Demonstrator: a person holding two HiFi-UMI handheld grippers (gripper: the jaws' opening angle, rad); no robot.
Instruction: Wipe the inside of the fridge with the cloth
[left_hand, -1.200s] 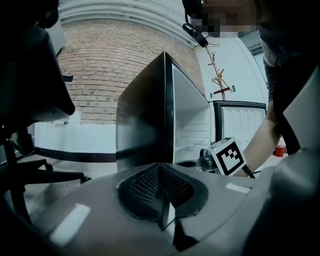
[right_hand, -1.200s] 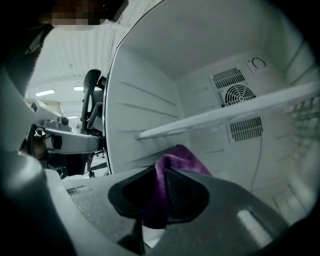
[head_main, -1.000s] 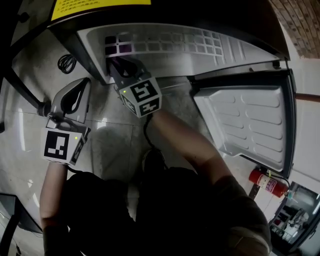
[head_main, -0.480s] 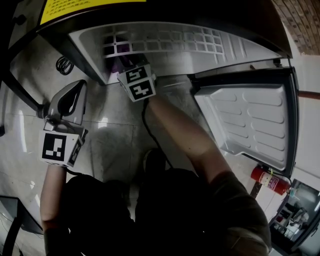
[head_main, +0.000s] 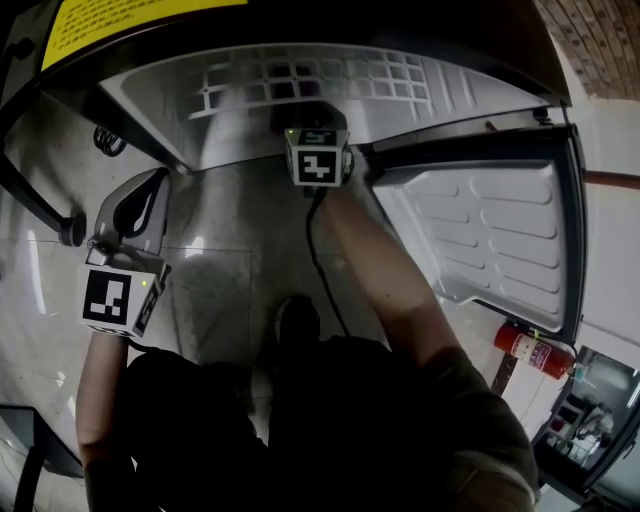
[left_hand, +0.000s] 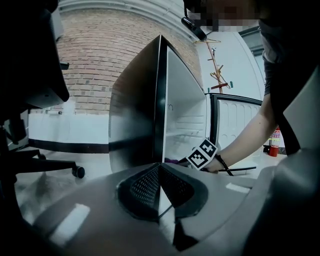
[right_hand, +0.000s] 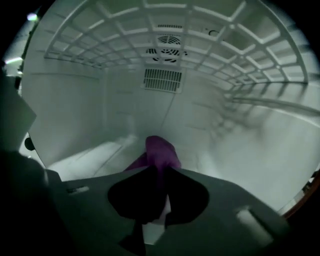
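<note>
The fridge stands open, white inside, with its door swung out to the right. My right gripper reaches into the cavity, and only its marker cube shows in the head view. In the right gripper view my right gripper is shut on a purple cloth, which hangs against the fridge's white floor. The cloth is hidden in the head view. My left gripper hangs outside the fridge at the left, shut and empty. In the left gripper view my left gripper points at the fridge.
A wire shelf spans the top of the cavity, with a vent grille on the back wall. A red fire extinguisher stands beyond the door. A coiled cable lies on the tiled floor at left, and a chair base is nearby.
My right gripper has moved to the right and deeper into the fridge with the cloth. The left gripper has stayed almost still.
</note>
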